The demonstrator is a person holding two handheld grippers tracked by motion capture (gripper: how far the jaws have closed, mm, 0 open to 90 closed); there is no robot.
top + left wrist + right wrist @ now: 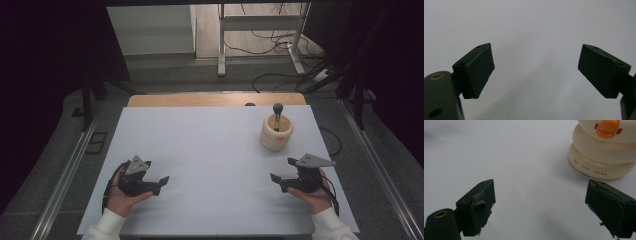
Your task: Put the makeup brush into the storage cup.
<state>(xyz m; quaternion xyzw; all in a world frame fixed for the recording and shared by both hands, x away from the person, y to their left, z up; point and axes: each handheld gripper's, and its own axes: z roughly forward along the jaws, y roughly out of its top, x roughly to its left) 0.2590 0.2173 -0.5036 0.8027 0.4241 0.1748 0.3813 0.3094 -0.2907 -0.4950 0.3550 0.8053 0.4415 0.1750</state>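
A person's two hands, sleeved in white and cut off at the bottom edge of the high view, each rest a black two-jaw gripper on the pale grey counter (210,150). The left gripper (159,184) sits at the near left with its jaws spread wide over bare surface; the right gripper (280,181) sits at the near right, its jaws likewise spread and empty. One cream-coloured, ribbed round pot with an orange duck-bill emblem (276,132) stands toward the far right of the counter, just beyond the right gripper and apart from it. One dark, knob-ended utensil (277,111) stands upright inside the pot, its lower part hidden by the rim. In the right gripper view the pot's top is cropped away (red lettering rings its base).
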